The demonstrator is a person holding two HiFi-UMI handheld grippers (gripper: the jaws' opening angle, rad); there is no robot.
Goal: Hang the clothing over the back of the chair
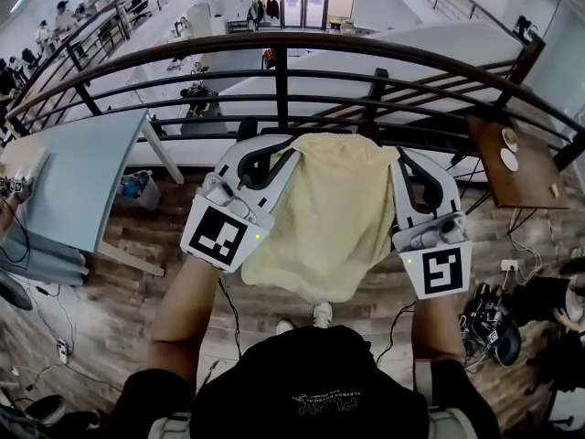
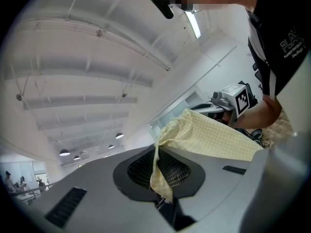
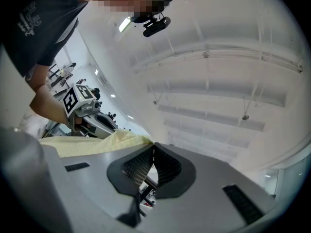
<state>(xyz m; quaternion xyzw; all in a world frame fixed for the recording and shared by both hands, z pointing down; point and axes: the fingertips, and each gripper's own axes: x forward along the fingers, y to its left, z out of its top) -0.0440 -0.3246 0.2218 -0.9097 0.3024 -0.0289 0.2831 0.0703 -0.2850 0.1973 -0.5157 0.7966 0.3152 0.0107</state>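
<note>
Left tool (image 1: 268, 150): raised ahead of the chest, jaws closed on one top corner of the cloth (image 1: 322, 210).
Right tool (image 1: 408, 159): alongside at like height, jaws pinching the other corner.
Left forearm (image 1: 187, 305), right forearm (image 1: 437, 323): bare, extended forward, roughly parallel.

The head camera looks steeply down from above the person (image 1: 315, 382); left gripper (image 1: 291, 144) and right gripper (image 1: 398, 156) fill mid-frame. Each gripper camera sits close behind its own jaws, angled up at the ceiling (image 2: 92, 57). All three views share the yellow cloth (image 1: 322, 218).
</note>
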